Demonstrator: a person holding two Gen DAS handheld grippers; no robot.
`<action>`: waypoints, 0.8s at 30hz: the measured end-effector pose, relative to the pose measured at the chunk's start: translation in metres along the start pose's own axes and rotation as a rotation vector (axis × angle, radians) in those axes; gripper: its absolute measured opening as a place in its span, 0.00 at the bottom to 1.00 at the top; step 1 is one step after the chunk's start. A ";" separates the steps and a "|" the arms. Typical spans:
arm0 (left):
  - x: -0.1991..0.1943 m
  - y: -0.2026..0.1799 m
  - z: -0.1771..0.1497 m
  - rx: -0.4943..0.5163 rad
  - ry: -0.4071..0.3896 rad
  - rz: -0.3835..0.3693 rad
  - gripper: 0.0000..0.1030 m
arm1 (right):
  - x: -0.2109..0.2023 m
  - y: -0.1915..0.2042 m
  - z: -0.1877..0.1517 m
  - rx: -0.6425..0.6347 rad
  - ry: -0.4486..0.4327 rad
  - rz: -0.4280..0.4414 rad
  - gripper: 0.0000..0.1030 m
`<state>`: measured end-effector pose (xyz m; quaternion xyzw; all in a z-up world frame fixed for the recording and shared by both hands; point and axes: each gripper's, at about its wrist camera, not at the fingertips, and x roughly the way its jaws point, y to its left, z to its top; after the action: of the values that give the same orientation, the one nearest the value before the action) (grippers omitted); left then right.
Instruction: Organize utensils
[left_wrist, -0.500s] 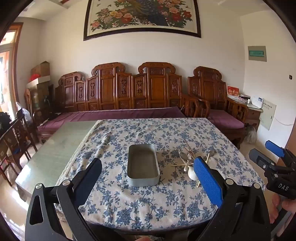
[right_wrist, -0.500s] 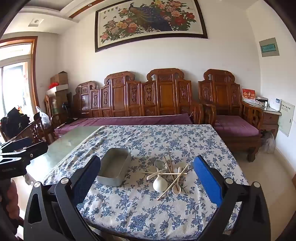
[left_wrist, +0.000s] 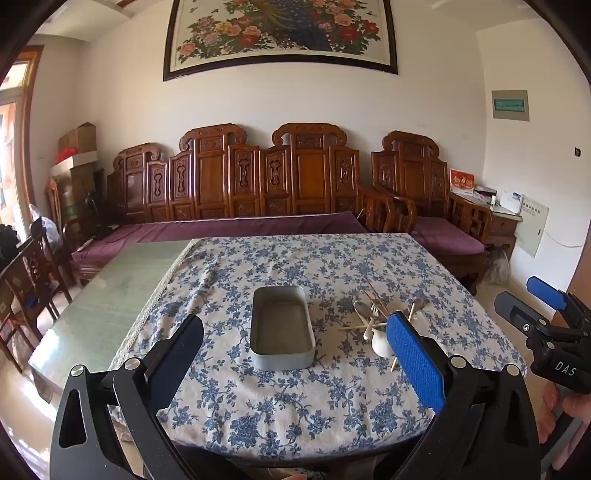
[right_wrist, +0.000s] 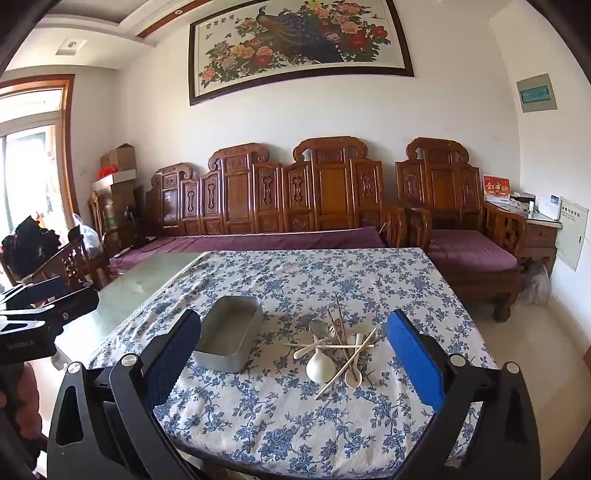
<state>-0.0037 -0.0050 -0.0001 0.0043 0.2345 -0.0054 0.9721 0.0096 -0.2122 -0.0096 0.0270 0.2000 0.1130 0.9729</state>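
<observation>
- Left fingers (left_wrist: 413, 363): released, spread to the full, gripping nothing, held short of the near edge of the bench (left_wrist: 110, 295).
- Right fingers (right_wrist: 413, 363): likewise released and empty, held off the near edge and facing the utensil pile (right_wrist: 334, 350).
- Since half a second ago: next to no change. Same framing of tin and pile in both wrist views, same wide spread on both sides, nothing touched or shifted on the floral cloth (right_wrist: 295, 424).
- Meaning for the task, as a judgement: sorting not yet begun, with both hands poised at the start and every utensil left to move.
- Metal tin (left_wrist: 282, 328): rectangular with rounded corners, empty, lying flat near the middle of the bench on the cloth, well clear of the bare green strip along the left edge.
- Utensil pile: just right of the tin and apart from it, toward the right edge, all tangled together.
- In the pile: a white ceramic spoon (right_wrist: 320, 365) nearest the near edge, a metal spoon (right_wrist: 319, 328) and what looks like a fork (right_wrist: 337, 328) behind it, and pale chopsticks (right_wrist: 345, 363) crossing over the lot at several angles.
- Likely snag, as a judgement: crossed chopsticks lying over the spoons, so lifting one piece may drag its neighbours.
</observation>
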 end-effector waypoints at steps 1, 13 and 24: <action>0.000 0.002 0.002 0.003 0.002 -0.002 0.93 | -0.001 0.001 0.001 0.000 0.000 0.000 0.98; -0.004 0.004 0.008 -0.006 -0.003 -0.007 0.93 | -0.003 0.003 0.000 0.001 -0.002 0.000 0.98; -0.006 0.006 0.010 -0.007 -0.007 -0.011 0.93 | -0.003 0.002 0.000 0.004 -0.003 0.000 0.98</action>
<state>-0.0039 0.0004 0.0114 -0.0002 0.2312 -0.0102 0.9729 0.0067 -0.2105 -0.0081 0.0290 0.1986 0.1126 0.9732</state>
